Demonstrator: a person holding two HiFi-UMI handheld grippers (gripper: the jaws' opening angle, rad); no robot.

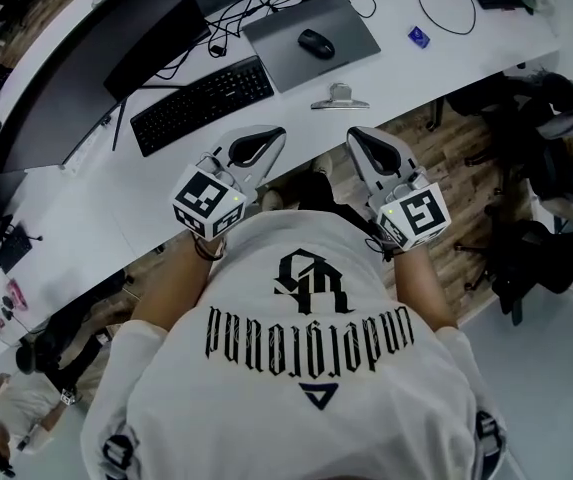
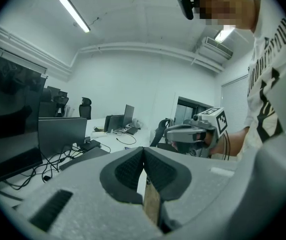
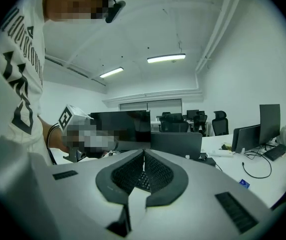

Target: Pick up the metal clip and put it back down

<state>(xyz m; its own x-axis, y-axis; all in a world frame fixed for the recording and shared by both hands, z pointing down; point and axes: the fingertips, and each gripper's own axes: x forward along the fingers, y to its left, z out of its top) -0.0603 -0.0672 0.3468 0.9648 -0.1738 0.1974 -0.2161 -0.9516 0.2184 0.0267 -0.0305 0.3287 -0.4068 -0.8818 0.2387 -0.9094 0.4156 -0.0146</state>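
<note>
The metal clip (image 1: 338, 97) lies on the white desk (image 1: 86, 208) near its front edge, just below the grey mouse pad. Both grippers hang in front of the desk, close to my chest. My left gripper (image 1: 266, 136) points up toward the keyboard, jaws shut with nothing between them (image 2: 143, 154). My right gripper (image 1: 358, 136) sits below and slightly right of the clip, apart from it, also shut and empty (image 3: 143, 156). Neither gripper view shows the clip.
A black keyboard (image 1: 203, 103) lies left of the clip, and a mouse (image 1: 316, 43) rests on the grey pad (image 1: 311, 38). A monitor (image 1: 86, 63) stands at the back left with cables behind it. Office chairs (image 1: 556, 118) crowd the right.
</note>
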